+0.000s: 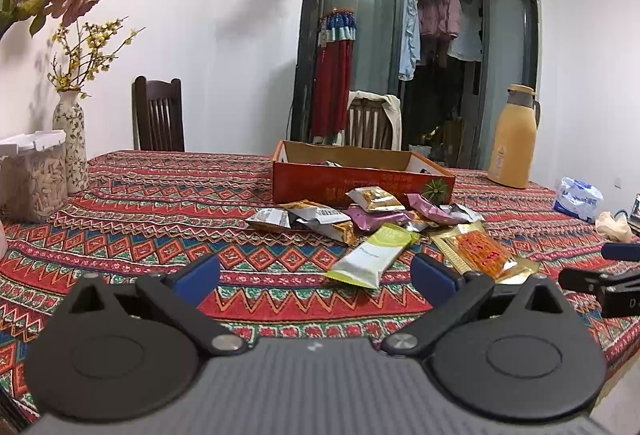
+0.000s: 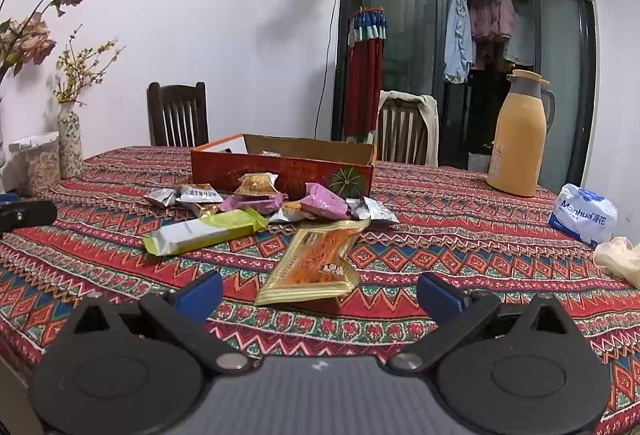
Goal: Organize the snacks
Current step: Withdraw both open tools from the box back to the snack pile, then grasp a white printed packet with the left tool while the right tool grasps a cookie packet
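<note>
A pile of small snack packets lies on the patterned tablecloth in front of an open orange cardboard box, which shows in the right wrist view too. A long green-and-white bar and a gold-orange packet lie nearest. My left gripper is open and empty, just short of the green bar. My right gripper is open and empty, with the gold-orange packet just ahead between its fingers. The right gripper shows at the left view's right edge.
A yellow thermos jug and a tissue pack stand at the right. A floral vase and a lidded food container stand at the left. Two chairs are behind the table. A crumpled cream item lies right.
</note>
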{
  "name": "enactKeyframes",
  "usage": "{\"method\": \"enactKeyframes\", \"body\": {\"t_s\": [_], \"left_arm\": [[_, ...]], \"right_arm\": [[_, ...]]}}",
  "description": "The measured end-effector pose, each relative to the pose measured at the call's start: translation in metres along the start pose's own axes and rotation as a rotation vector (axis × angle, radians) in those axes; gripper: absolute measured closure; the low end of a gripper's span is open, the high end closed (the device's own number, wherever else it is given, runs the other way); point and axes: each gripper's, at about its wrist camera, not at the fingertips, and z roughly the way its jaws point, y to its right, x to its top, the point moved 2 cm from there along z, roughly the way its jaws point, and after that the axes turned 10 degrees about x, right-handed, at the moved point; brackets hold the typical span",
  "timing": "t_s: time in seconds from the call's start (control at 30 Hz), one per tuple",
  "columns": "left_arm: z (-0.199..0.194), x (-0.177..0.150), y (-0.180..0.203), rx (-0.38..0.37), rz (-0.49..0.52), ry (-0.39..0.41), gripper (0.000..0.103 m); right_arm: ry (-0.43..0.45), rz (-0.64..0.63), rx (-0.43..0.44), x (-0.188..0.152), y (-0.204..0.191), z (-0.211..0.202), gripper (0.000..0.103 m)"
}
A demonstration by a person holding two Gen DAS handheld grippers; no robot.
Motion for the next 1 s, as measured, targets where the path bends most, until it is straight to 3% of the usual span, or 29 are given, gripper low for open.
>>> {"method": "enactKeyframes", "body": {"t_s": [0.23, 0.37, 0.43, 0.57, 0.73, 0.9, 1.0], "left_arm": [[0.024, 0.007, -0.012, 0.014, -0.006, -0.021, 0.0], [0.065, 0.02, -0.023, 0.001, -0.001, -0.075, 0.001], [0.09, 0.027, -0.026, -0.01, 0.024, -0.108, 0.013], [0.151, 0.042, -0.027, -0.064, 0.064, -0.201, 0.018], [0.216, 0.051, -0.025, -0.079, 0.092, -0.276, 0.017], [0.252, 0.05, -0.022, -0.076, 0.128, -0.309, 0.018], [0.265, 0.046, -0.026, -0.077, 0.129, -0.329, 0.027]], "right_arm": [[0.009, 0.005, 0.038, 0.012, -0.006, 0.017, 0.0], [-0.006, -0.018, 0.064, 0.025, -0.013, 0.04, 0.002], [-0.011, -0.025, 0.087, 0.034, -0.014, 0.056, 0.003], [-0.05, -0.03, 0.14, 0.059, -0.018, 0.101, 0.016], [-0.096, -0.033, 0.166, 0.089, -0.02, 0.175, 0.021], [-0.155, -0.021, 0.161, 0.105, -0.02, 0.246, 0.027], [-0.174, -0.007, 0.165, 0.111, -0.022, 0.275, 0.032]]}}
